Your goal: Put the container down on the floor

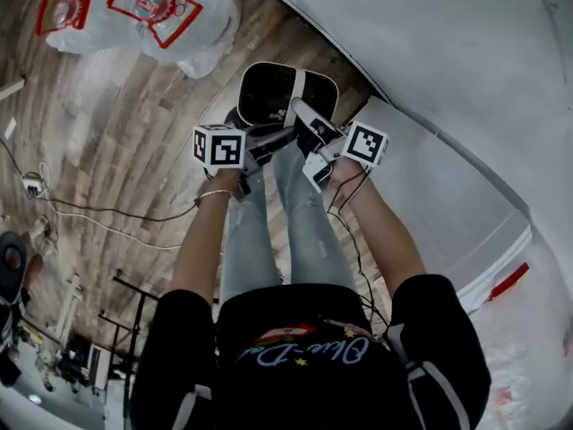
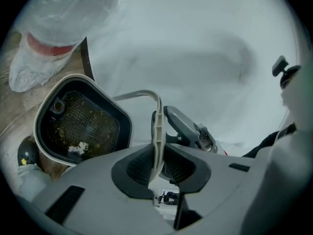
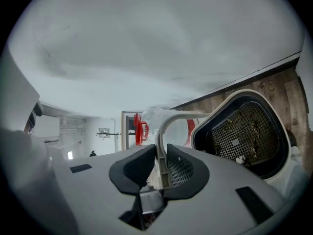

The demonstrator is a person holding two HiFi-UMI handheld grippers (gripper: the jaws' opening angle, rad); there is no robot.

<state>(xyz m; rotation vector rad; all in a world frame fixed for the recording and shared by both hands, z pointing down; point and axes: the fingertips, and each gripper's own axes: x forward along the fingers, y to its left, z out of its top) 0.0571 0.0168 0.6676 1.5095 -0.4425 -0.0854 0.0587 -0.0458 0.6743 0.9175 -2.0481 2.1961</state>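
Left hand-held gripper (image 2: 157,153) and right hand-held gripper (image 3: 161,163) clamped on container (image 1: 277,92) handle (image 2: 157,121).
Lowering likely in hand; next needs level descent onto floor (image 1: 125,115).

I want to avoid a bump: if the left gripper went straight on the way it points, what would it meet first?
Probably the right gripper, just beyond the handle that the left gripper clamps; depth is unclear.
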